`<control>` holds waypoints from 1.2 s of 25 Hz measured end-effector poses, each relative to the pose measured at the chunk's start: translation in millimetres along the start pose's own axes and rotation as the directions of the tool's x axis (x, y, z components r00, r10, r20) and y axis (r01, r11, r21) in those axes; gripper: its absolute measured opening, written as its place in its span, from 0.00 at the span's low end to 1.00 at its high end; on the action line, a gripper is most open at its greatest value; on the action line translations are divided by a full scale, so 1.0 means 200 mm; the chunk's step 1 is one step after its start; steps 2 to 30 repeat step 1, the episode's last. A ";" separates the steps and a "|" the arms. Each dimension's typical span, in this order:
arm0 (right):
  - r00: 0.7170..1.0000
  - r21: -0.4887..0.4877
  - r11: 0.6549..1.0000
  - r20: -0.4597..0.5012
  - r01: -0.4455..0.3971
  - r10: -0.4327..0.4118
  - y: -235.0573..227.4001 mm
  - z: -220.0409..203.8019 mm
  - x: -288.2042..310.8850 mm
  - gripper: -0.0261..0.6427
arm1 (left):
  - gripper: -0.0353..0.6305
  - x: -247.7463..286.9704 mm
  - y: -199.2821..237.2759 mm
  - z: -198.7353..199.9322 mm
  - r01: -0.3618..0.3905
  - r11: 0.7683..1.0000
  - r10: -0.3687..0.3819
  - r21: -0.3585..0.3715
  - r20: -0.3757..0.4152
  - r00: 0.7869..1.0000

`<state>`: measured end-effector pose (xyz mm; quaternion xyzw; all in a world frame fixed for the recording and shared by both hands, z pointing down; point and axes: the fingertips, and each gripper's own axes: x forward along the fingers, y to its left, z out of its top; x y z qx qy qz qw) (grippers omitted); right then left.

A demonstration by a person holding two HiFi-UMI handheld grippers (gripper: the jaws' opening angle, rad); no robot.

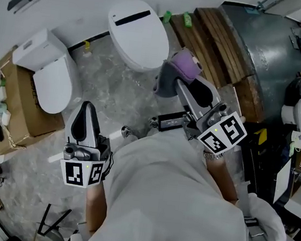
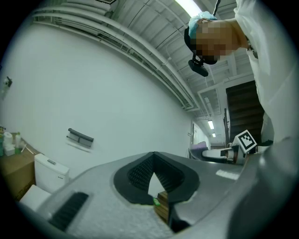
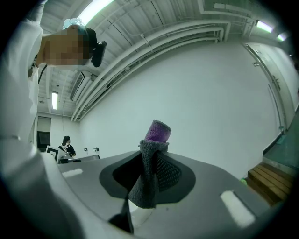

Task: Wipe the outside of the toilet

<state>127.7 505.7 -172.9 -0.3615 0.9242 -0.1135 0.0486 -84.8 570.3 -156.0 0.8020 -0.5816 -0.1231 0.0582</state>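
Two white toilets stand on the grey floor in the head view: a lidded one at the top middle and one with a tank at the left. My right gripper is raised between me and the lidded toilet, shut on a folded purple and grey cloth. In the right gripper view the cloth stands up between the jaws, its purple end on top. My left gripper hovers lower at the left, near the tank toilet, jaws shut with nothing in them.
A cardboard box with bottles sits at the far left. Wooden planks and a big metal tank fill the upper right. A black device lies on the floor by my feet. A person stands far off.
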 end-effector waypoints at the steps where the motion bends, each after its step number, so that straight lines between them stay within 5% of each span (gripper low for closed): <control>1: 1.000 0.000 1.000 -0.002 0.003 -0.003 0.03 -0.01 0.02 0.17 | 0.06 -0.01 0.02 0.01 0.006 1.000 -0.006 0.002 0.001 1.000; 30: 1.000 0.000 1.000 -0.002 0.003 -0.003 0.03 -0.01 0.02 0.17 | 0.06 -0.01 0.02 0.01 0.006 1.000 -0.006 0.002 0.001 1.000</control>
